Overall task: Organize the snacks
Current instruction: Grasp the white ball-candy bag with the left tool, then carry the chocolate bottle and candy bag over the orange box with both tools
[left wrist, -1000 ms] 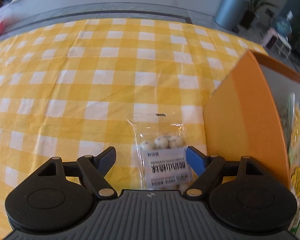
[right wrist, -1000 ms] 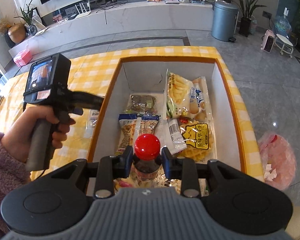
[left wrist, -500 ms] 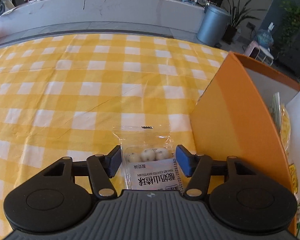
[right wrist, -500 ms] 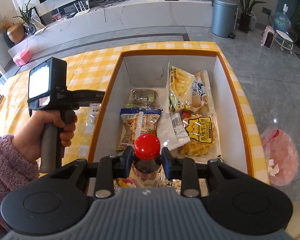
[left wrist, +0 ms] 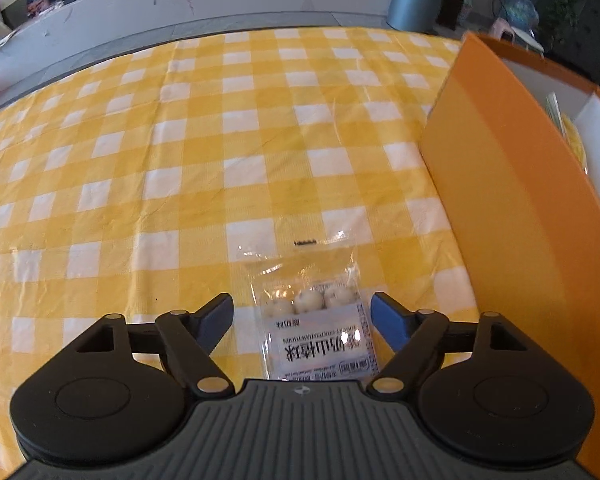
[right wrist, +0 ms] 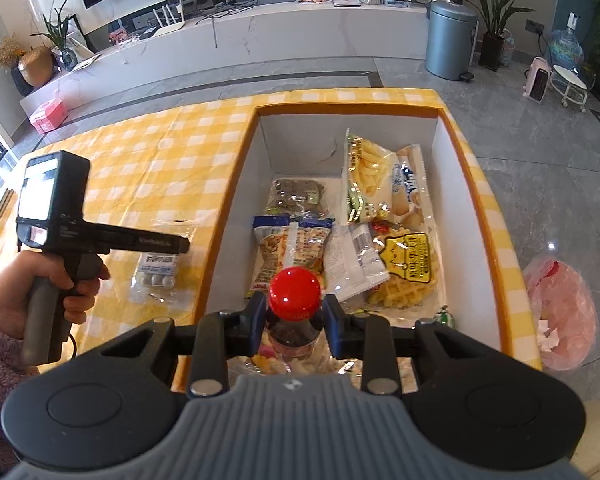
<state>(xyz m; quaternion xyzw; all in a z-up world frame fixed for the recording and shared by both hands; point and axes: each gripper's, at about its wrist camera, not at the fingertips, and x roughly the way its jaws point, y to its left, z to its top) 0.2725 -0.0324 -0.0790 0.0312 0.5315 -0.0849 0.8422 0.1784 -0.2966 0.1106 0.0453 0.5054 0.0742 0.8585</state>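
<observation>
Snack packet (left wrist: 318, 330): a clear bag of white coated balls, lying flat on the yellow checked worktop (left wrist: 188, 152), just beside the orange box (left wrist: 512, 208).
Left tool (left wrist: 302, 316): spread wide, nothing held; the packet lies between the fingers without contact.
Right tool (right wrist: 294, 318): closed on the red-capped bottle (right wrist: 295, 294), held over the near end of the box.
Step in hand: pickup of the packet, as judged.
Method: the tool is to be lowered squarely, and the labelled half pinched, not the loose film.
Caution: the box wall is to be cleared by the right finger.
</observation>
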